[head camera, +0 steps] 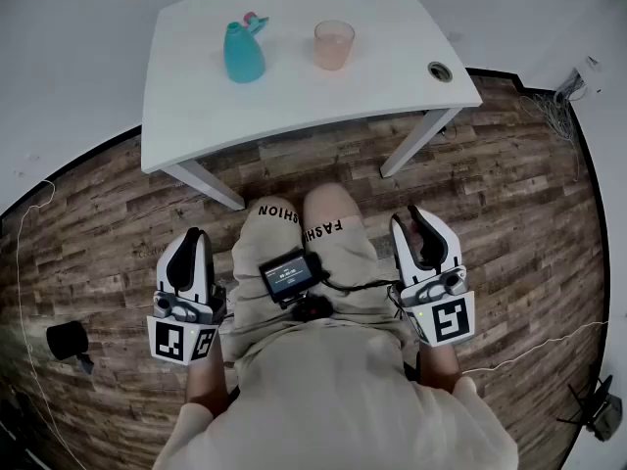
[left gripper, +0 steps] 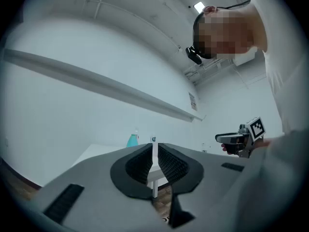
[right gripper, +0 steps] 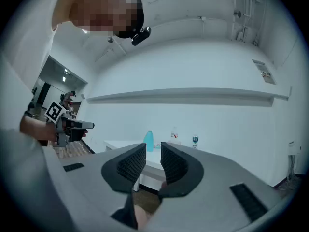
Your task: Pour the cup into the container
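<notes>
Left gripper: lower left, jaws closed, empty.
Container: upper left of centre on table; its narrow top risks a missed pour.
Cup: right of the container; a hard grip could tip it.
Right gripper: lower right, jaws closed, empty.

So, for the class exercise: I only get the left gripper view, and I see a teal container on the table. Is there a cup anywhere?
Observer: Yes. In the head view a pink cup stands on the table, right of the teal container, apart from it.
Operator: Is the right gripper carrying anything?
Observer: No. Its own view shows its tongs shut, nothing between them.
Operator: Where is my left gripper?
Observer: Beside the person's left thigh, over the wooden floor, short of the table.
</notes>
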Available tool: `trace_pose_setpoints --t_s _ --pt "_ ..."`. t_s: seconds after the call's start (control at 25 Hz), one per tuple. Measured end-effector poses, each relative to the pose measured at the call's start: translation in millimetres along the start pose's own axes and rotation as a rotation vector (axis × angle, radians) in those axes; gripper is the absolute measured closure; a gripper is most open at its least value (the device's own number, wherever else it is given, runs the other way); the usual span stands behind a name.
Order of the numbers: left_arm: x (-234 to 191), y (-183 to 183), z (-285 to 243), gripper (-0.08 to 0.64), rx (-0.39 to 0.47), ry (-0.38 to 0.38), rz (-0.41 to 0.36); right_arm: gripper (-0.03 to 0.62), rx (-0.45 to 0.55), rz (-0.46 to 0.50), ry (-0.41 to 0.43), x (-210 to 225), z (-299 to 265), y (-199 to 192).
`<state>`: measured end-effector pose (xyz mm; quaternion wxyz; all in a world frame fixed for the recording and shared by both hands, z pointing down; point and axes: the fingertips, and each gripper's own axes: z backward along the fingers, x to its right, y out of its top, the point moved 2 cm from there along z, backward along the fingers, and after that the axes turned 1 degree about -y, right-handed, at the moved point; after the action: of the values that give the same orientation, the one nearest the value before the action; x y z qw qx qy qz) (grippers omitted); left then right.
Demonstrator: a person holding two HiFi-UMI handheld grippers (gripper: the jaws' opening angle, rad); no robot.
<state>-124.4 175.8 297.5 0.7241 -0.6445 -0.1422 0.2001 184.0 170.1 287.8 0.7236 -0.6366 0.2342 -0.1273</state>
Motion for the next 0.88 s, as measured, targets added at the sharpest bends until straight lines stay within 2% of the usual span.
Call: trace_pose_setpoints --t_s 0.36,0.56,0.88 --pt "-9 -6 -24 0.515 -0.006 0.002 -0.029 0.497 -0.009 -0.032 -0.005 14 -21 -11" --pt "-10 -10 -36 0.515 -0.010 -0.002 -0.024 0.491 0.000 -0.131 0.003 24 -31 -16" --pt "-6 -14 -46 0.515 -0.024 -0.005 -0.059 0.465 0.004 -0.127 0.022 28 -38 -20"
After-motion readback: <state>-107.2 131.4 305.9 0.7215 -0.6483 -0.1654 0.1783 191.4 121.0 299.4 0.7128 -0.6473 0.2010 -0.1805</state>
